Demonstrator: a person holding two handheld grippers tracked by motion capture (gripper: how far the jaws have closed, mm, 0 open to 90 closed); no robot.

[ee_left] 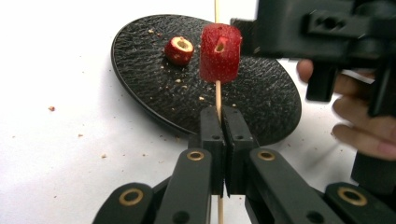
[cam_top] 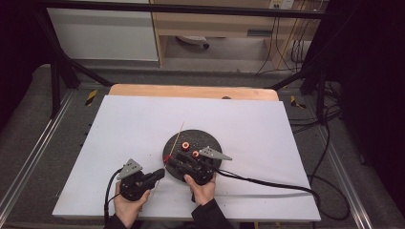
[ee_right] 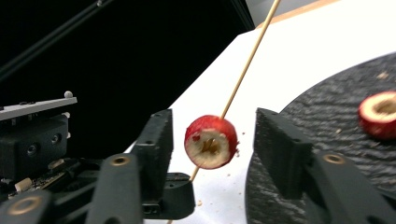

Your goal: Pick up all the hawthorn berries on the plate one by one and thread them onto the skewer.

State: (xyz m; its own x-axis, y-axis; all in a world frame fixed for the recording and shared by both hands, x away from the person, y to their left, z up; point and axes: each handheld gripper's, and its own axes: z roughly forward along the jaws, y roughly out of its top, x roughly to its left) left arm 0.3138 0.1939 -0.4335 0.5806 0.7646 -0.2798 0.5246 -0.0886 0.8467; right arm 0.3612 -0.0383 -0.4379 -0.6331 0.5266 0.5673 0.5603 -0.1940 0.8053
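A thin wooden skewer (ee_left: 217, 95) stands between the jaws of my left gripper (ee_left: 222, 114), which is shut on its lower end. A red cored fruit piece (ee_left: 220, 52) is threaded on the skewer above the jaws. In the right gripper view the same fruit piece (ee_right: 211, 141) hangs between the two jaws of my right gripper (ee_right: 215, 123), with a gap on each side. That gripper is open. In the high view both grippers meet at the near left edge of a round black plate (cam_top: 210, 140), left gripper (cam_top: 160, 174), right gripper (cam_top: 177, 160).
Two more red cored pieces (cam_top: 185, 144) (cam_top: 196, 153) lie on the black plate, with crumbs around them. The plate rests on a white sheet (cam_top: 119, 129) over a wooden table. A black cable (cam_top: 267, 183) trails right from the right gripper.
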